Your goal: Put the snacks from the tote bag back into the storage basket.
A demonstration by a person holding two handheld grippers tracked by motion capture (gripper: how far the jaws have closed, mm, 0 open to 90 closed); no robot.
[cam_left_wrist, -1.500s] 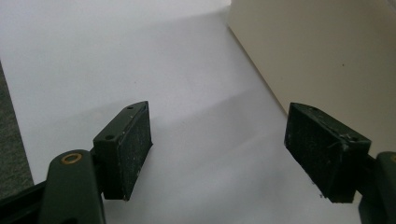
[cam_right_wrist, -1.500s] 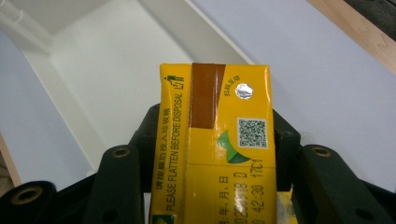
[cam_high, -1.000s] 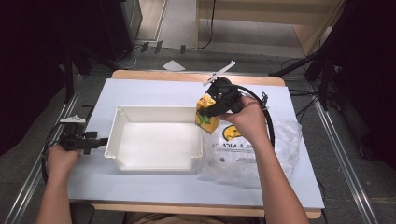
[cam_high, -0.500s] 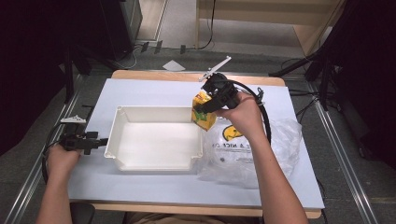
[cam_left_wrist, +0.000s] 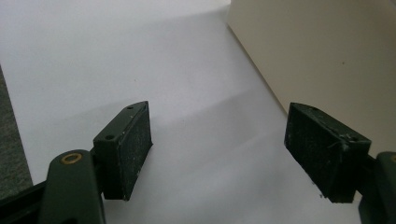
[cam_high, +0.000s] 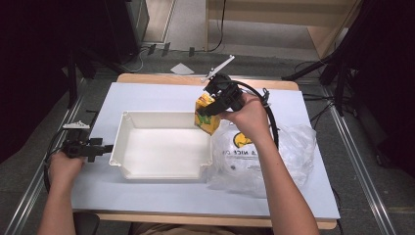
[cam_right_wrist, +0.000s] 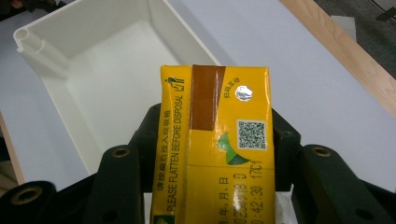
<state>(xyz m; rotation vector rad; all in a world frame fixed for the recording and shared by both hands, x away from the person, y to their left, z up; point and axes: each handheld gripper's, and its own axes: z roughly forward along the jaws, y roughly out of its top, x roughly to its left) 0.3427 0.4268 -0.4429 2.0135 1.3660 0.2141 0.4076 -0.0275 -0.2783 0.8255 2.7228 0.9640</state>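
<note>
Yellow carton (cam_right_wrist: 216, 144) clamped in right hand-held gripper (cam_right_wrist: 210, 154)

White-topped table (cam_high: 161, 95) with wooden edge, white tray (cam_high: 161, 149) at centre, clear plastic bag (cam_high: 288, 156) just beside it

Between the left gripper's (cam_left_wrist: 219, 154) spread fingers (cam_left_wrist: 126, 149) lies bare white table (cam_left_wrist: 116, 56); the bin's outer wall (cam_left_wrist: 327, 56) rises just past the far finger. The right gripper (cam_right_wrist: 210, 154) has a yellow carton (cam_right_wrist: 215, 140) filling its finger gap; beyond its fingertips the white bin (cam_right_wrist: 107, 79) lies open.
</note>
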